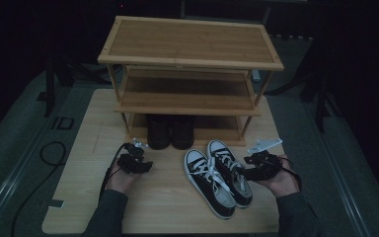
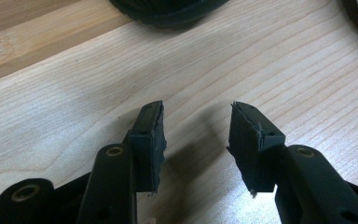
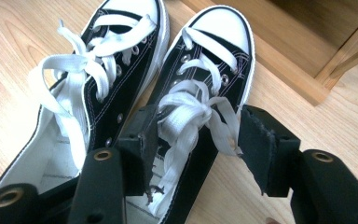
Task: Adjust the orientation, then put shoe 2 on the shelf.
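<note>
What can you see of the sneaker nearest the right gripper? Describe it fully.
The sneaker is black canvas by its look, with a white toe cap, white sole edge and white laces tied in a loose bow. It stands upright on the table, toe toward the rack, close beside its partner. The right gripper hangs open over its laces.

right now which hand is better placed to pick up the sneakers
Right. The right gripper hangs open over the nearer sneaker's laces; the left gripper is open above bare table, apart from the sneakers.

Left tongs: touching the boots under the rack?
Apart. The left gripper view shows the left tongs open over bare table, with the boots farther off across a stretch of wood.
</note>
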Demonstrator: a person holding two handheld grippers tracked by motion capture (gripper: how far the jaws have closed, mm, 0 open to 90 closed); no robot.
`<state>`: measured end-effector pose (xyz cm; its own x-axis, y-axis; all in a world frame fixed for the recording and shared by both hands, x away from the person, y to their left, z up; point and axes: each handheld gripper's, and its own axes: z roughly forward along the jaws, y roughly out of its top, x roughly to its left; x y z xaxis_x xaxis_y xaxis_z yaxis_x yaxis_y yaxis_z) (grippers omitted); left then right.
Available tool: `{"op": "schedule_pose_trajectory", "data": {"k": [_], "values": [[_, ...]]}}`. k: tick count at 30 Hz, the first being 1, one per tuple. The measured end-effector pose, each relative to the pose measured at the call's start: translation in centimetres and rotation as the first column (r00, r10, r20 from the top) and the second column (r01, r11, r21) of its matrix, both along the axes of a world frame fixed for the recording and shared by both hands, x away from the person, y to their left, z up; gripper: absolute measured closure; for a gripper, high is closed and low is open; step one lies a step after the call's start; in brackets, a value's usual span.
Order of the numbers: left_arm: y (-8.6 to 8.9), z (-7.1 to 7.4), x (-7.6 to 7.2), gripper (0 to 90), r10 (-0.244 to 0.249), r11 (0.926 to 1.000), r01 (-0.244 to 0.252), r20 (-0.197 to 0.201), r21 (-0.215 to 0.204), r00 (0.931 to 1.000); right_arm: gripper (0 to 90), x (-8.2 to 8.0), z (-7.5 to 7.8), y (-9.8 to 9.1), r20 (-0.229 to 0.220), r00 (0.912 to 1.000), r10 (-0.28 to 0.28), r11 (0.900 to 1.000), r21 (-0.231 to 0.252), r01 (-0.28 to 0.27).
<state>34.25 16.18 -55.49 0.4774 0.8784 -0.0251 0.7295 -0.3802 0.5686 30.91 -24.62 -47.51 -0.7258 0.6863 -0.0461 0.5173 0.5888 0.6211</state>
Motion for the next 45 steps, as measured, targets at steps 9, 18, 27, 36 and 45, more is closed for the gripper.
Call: {"op": "schedule_pose_trajectory", "data": {"k": [9,18,27,36,45], "values": [[0.0,-0.1,0.0,56.0,-0.004,1.0000,0.004,-0.004,0.000,1.0000,46.4,-0.1,0.2,-0.3,0.004,0.9999,-0.011,0.9998,0.014,0.011],[-0.1,-0.2,0.0,56.1,-0.005,1.0000,0.005,-0.005,0.003,1.0000,46.0,-0.5,1.2,-0.5,0.024,0.9997,-0.002,0.9994,0.036,0.001],[-0.1,-0.1,0.0,55.9,-0.005,1.0000,0.005,-0.004,0.002,1.0000,50.3,-0.7,0.4,0.3,0.008,0.9993,0.037,0.9984,0.043,-0.037],[-0.1,-0.1,0.0,55.9,-0.004,1.0000,0.004,-0.002,-0.001,1.0000,54.3,-1.6,-0.4,1.1,-0.024,0.9978,0.062,0.9977,0.030,-0.061],[-0.1,-0.1,0.0,55.9,0.000,1.0000,0.000,-0.008,0.000,1.0000,57.1,-2.6,0.0,1.2,-0.017,0.9964,0.083,0.9961,0.031,-0.082]]}}
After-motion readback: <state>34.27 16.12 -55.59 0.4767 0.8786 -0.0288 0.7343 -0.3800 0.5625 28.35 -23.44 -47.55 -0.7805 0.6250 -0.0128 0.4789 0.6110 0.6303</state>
